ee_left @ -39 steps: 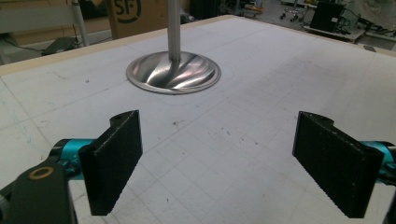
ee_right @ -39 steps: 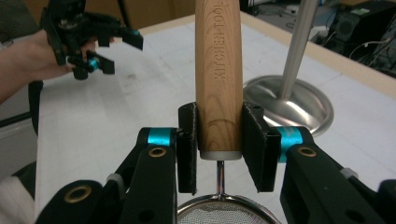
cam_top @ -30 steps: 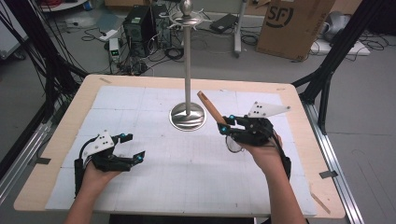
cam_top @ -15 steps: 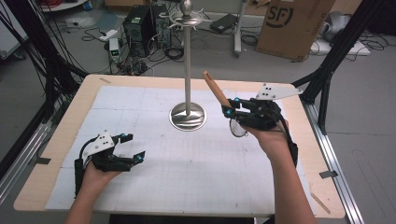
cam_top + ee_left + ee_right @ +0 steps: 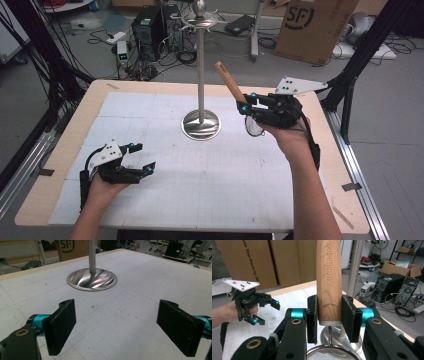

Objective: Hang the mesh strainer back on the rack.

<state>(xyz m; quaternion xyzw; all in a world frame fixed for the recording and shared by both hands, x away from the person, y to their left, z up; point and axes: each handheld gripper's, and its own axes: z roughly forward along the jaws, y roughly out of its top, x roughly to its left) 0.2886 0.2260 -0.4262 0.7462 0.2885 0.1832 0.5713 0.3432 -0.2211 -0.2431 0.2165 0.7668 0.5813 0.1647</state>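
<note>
Nearest the person, the left claw rests low on the white-matted worktop, its jaws wide apart with nothing between them. Farther out, the right claw is held up off the worktop, clamped on the wooden handle of a small mesh strainer, handle tilted up toward the metal stand. The stand's round base sits mid-worktop, with open mat all around.

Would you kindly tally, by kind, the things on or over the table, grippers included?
Grippers: 2, left gripper open, right gripper shut on the strainer
Metal stands: 1, stand
Wooden-handled strainers: 1, strainer
Total: 4
</note>
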